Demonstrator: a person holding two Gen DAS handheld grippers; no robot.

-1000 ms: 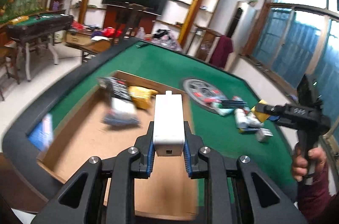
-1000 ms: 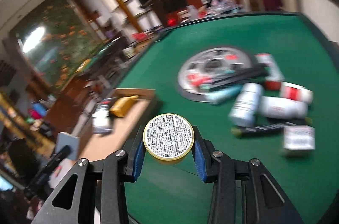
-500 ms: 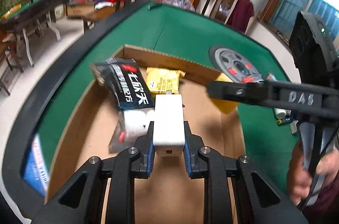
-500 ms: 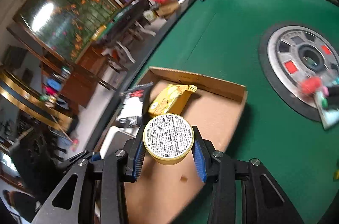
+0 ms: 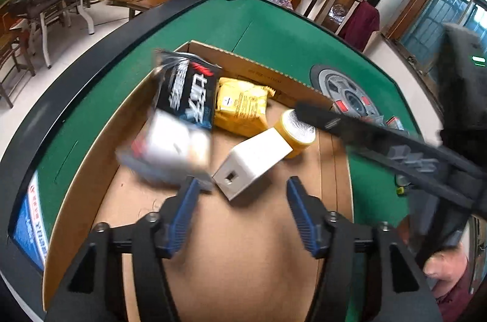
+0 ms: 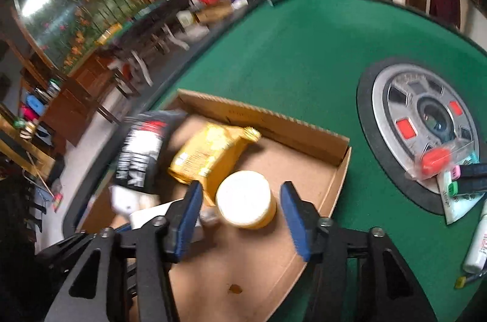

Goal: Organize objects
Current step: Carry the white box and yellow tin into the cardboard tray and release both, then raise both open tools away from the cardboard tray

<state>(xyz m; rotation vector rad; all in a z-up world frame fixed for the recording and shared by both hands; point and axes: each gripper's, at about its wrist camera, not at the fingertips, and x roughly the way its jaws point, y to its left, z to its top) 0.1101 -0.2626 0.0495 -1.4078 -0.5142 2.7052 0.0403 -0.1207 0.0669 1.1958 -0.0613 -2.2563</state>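
A shallow cardboard box (image 5: pixel 252 69) (image 6: pixel 274 121) lies on the green table. In it are a black packet (image 5: pixel 188 90) (image 6: pixel 140 151), a yellow packet (image 5: pixel 240 105) (image 6: pixel 207 151), a white box (image 5: pixel 252 157) and a round yellow tin (image 5: pixel 299 133) (image 6: pixel 245 198). My left gripper (image 5: pixel 242 210) is open just behind the white box, which lies free. My right gripper (image 6: pixel 242 214) is open over the box with the tin lying between its fingers, untouched. The right gripper's black body (image 5: pixel 395 151) crosses the left wrist view.
A round grey disc (image 6: pixel 423 121) (image 5: pixel 347 96) sits in the table's middle. Several tubes, bottles and small packets (image 6: pixel 456 178) lie on and beside it at the right. The table has a raised black rim (image 5: pixel 61 96). A blue card (image 5: pixel 29 227) rests on the near-left rim.
Both grippers have opened. The white box has dropped from the left gripper and the yellow tin from the right gripper; both now lie in the cardboard box.
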